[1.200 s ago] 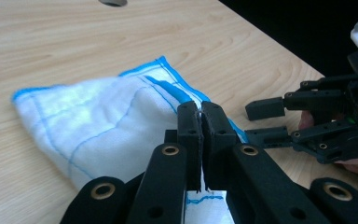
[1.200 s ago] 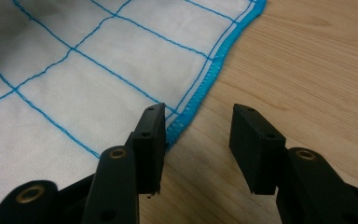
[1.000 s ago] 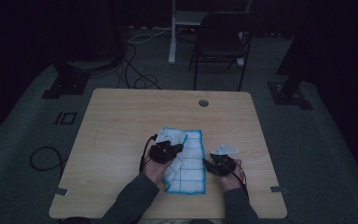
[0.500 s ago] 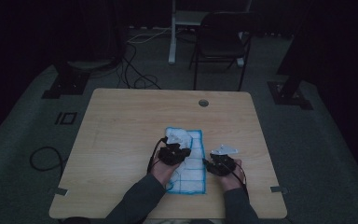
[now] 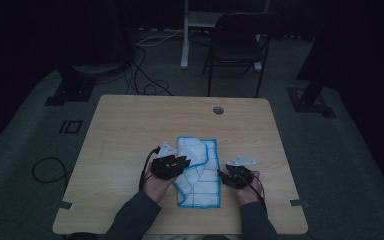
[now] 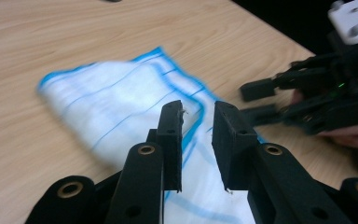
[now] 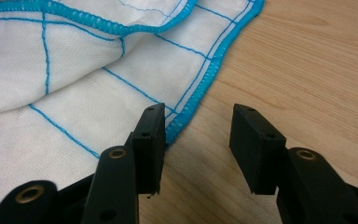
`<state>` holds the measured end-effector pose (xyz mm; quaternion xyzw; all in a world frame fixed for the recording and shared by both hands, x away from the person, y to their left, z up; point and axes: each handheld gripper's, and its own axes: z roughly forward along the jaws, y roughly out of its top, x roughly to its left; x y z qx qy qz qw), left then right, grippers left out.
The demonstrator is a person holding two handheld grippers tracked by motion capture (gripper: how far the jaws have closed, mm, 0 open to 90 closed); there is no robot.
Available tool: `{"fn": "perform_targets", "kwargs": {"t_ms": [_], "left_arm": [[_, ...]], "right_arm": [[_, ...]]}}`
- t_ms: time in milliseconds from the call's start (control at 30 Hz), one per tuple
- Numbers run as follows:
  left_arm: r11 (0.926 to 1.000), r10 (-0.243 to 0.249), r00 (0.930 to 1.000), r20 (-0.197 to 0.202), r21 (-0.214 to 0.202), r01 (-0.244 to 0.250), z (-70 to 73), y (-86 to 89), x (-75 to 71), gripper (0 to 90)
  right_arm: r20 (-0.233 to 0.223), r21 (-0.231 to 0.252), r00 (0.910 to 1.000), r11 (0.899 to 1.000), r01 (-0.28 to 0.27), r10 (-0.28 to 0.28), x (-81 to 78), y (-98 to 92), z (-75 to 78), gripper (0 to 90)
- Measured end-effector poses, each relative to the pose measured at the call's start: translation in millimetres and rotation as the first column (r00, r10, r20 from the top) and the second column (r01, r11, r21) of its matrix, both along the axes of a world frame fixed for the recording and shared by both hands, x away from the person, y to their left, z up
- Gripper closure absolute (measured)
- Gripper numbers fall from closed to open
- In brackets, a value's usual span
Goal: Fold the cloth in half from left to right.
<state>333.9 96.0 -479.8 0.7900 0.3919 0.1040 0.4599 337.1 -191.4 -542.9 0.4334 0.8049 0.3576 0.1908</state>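
A white cloth with blue grid lines and a blue hem lies on the wooden table, its upper left part folded over itself. My left gripper is at the cloth's left edge. In the left gripper view its jaws hover over the cloth; they have just been opening and nothing is pinched between them. My right gripper is at the cloth's right edge and stands open. Its left jaw is over the hem and the gap is over bare wood. The right gripper also appears in the left gripper view.
A round cable hole sits near the table's far edge. Behind the table stand a dark chair and a white post. Cables trail on the floor, and dark stand bases flank the table.
The left gripper carried the cloth's left part rightward over the cloth, opened and let it go, then drew back left. The fold stays on the cloth. The right gripper kept still.
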Motion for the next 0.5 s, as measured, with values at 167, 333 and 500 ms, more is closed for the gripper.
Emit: {"fn": "perform_targets", "kwargs": {"t_ms": [167,333,500], "left_arm": [[0.9986,0.043,0.9988,-0.022,0.033,-0.042,-13.6,19.2,-2.8,72.4],[0.9975,0.052,0.9969,-0.059,0.05,-0.049,-29.9,27.5,-5.2,71.1],[0.9982,0.051,0.9948,-0.089,0.037,-0.048,-39.8,29.9,-7.8,65.0]], "right_arm": [[-0.002,-0.001,1.0,1.0,0.0,0.0,-0.1,0.5,-0.2,55.9],[-0.002,0.0,1.0,1.0,0.002,-0.002,-0.2,0.5,-0.2,55.9],[-0.001,-0.002,1.0,1.0,0.002,-0.002,-0.3,0.5,-0.1,55.8]]}}
